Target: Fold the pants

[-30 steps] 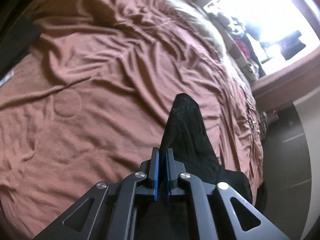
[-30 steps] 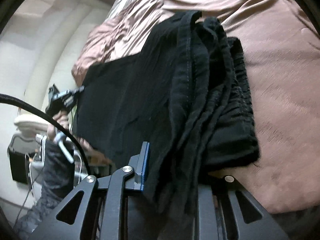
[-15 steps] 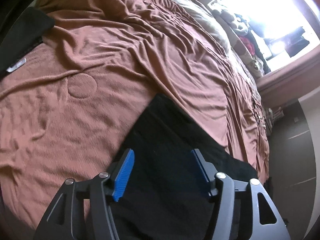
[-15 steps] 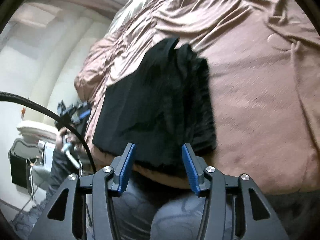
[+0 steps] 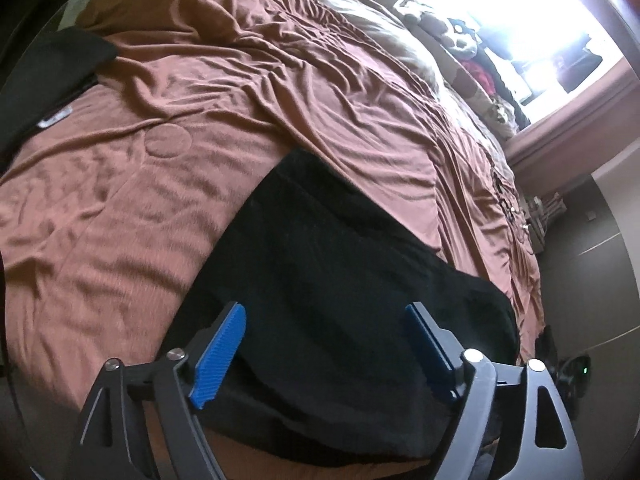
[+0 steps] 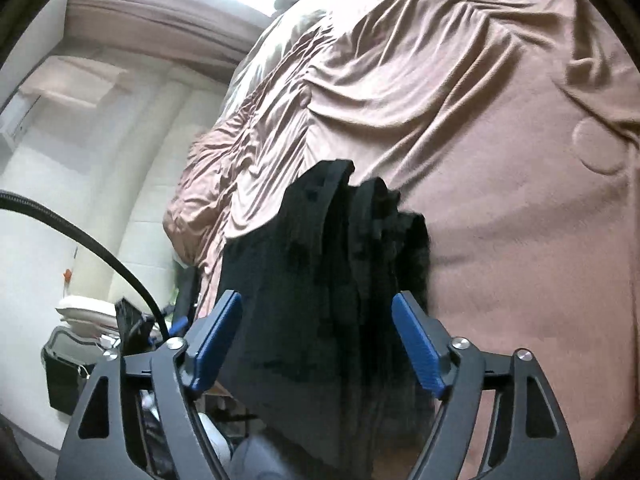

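Both claws, left point(image 5: 322, 354) and right point(image 6: 316, 340), have just been opening and hold nothing; the pants point(image 5: 332, 280) lie folded, probably released, on the bed point(image 5: 120, 208).

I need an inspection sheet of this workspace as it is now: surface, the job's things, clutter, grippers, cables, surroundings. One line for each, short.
Surface: bed with wrinkled reddish-brown bedspread.
Job's things: black pants lie folded flat near the bed's edge, free of both grippers; stacked layers show at one end.
Clutter: second dark garment with a white label at the far corner of the bed.
Grippers: left gripper and right gripper open above the pants; jaws have just been opening, blue pads touch nothing.
Cables: black cable beside the right gripper.
Surroundings: bright window with objects on its sill; white wall and black bin beside the bed.
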Tool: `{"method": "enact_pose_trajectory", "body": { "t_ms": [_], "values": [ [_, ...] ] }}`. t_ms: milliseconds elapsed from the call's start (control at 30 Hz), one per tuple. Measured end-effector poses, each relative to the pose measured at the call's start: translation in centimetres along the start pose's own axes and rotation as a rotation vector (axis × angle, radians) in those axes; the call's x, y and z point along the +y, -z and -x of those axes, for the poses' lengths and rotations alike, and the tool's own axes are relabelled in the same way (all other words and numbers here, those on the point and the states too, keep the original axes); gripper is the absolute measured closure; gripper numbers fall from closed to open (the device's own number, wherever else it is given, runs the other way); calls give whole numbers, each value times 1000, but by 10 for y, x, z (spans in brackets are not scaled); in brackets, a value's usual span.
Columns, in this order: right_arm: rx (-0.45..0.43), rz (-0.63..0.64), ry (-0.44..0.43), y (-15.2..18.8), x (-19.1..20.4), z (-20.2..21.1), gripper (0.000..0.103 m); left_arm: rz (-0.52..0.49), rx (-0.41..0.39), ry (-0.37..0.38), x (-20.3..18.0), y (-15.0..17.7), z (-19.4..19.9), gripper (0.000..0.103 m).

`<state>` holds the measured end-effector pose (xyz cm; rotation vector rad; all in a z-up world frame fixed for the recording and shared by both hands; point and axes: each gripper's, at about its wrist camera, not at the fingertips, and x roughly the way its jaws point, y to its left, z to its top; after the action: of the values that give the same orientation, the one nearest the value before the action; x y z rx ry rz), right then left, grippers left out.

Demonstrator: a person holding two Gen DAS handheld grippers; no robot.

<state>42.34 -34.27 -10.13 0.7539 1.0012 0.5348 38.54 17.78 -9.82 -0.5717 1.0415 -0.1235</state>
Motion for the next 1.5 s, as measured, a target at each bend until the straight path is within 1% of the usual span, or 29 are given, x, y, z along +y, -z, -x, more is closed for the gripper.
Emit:
{"method": "enact_pose_trajectory", "body": {
  "t_ms": [33, 167, 200, 267, 300, 333, 367, 467, 567, 667, 767, 933, 1000, 1133, 1167, 1200, 1233, 1267, 1300, 1367, 1433, 1467, 1500],
  "values": [
    [3, 2, 0, -9, -5, -6, 25, 3, -2, -3, 0, 4, 2, 18],
    [12, -23, -1, -17, -7, -37, 24, 32, -10, -3, 2, 17, 8, 18],
    [8, -23, -2, -11, -2, -39, 24, 38, -13, -5, 2, 20, 10, 18],
    [-12, -9, -1, -19, 2, -44, 24, 43, -23, -19, 1, 27, 14, 18],
    [-23, -7, -11, -17, 6, -43, 24, 44, -27, -21, 0, 30, 15, 18],
    [-37, -9, -32, -16, 7, -38, 24, 51, -32, -18, 0, 34, 15, 18],
    [-60, -12, -82, -18, 8, -37, 24, 57, -33, -14, -1, 37, 15, 18],
    [-85, 10, -149, -14, 11, -39, 24, 81, -28, 8, -2, 47, 10, 18],
    [-37, 21, -182, -5, 10, -53, 25, 99, -8, 19, -3, 51, 1, 18],
    [1, 14, -170, 2, 10, -67, 25, 102, 10, 18, -7, 54, -7, 18],
    [27, -18, -123, 6, 2, -77, 25, 105, 11, 30, -9, 55, -11, 18],
    [66, -28, -114, 10, -1, -83, 25, 111, 23, 33, -8, 56, -16, 18],
    [74, -38, -128, 6, -5, -82, 25, 115, 28, 32, -7, 58, -19, 18],
    [81, -70, -194, -7, -7, -88, 25, 139, 43, 40, -3, 63, -27, 18],
    [84, -79, -236, -12, -11, -91, 26, 143, 45, 41, -3, 64, -28, 18],
    [90, -87, -275, -14, -12, -94, 33, 148, 48, 43, -3, 64, -30, 18],
    [87, -90, -293, -16, -15, -96, 37, 151, 50, 48, -3, 65, -31, 18],
    [74, -91, -310, -17, -17, -94, 46, 151, 51, 55, -4, 66, -30, 18],
    [49, -81, -326, -18, -16, -88, 58, 150, 51, 59, -6, 66, -29, 18],
    [1, -39, -389, -15, -10, -72, 64, 140, 49, 62, -9, 67, -27, 18],
    [-31, 15, -462, -12, -1, -60, 64, 137, 51, 63, -10, 67, -26, 18],
    [-54, 45, -484, -10, 4, -51, 64, 137, 51, 62, -9, 67, -26, 18],
    [-74, 69, -480, -8, 7, -45, 64, 136, 51, 61, -9, 68, -25, 18]
  ]
}}
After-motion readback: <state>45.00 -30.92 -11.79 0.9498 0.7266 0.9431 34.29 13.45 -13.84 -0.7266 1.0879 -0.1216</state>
